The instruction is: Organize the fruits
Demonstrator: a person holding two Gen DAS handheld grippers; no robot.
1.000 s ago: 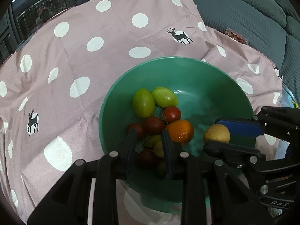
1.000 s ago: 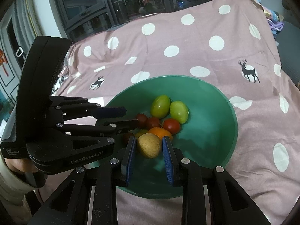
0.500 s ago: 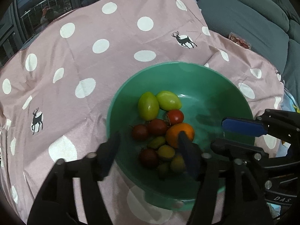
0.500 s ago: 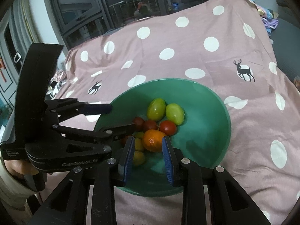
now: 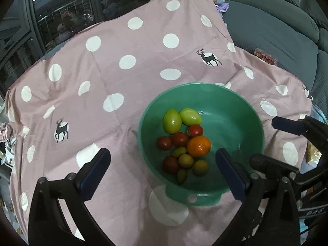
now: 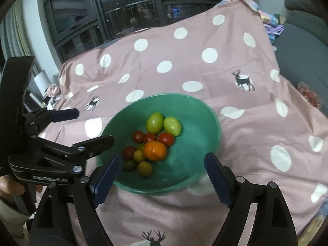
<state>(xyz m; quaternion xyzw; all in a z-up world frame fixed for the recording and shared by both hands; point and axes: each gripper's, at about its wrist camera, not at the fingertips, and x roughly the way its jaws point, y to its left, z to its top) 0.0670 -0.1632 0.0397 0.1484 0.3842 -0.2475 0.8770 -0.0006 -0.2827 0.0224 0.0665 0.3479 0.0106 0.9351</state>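
Both my grippers, left point(image 5: 163, 169) and right point(image 6: 160, 176), have just been opening; their jaws stand wide apart with nothing between them. All the fruit, an orange point(image 5: 198, 146) among tomatoes and green ones, sits in the bowl point(image 5: 235, 123) on the dotted cloth point(image 5: 102, 71).

Green bowl point(image 5: 252, 123) upright; orange point(image 5: 198, 146), tomatoes, green, perhaps yellowish fruits clustered inside.
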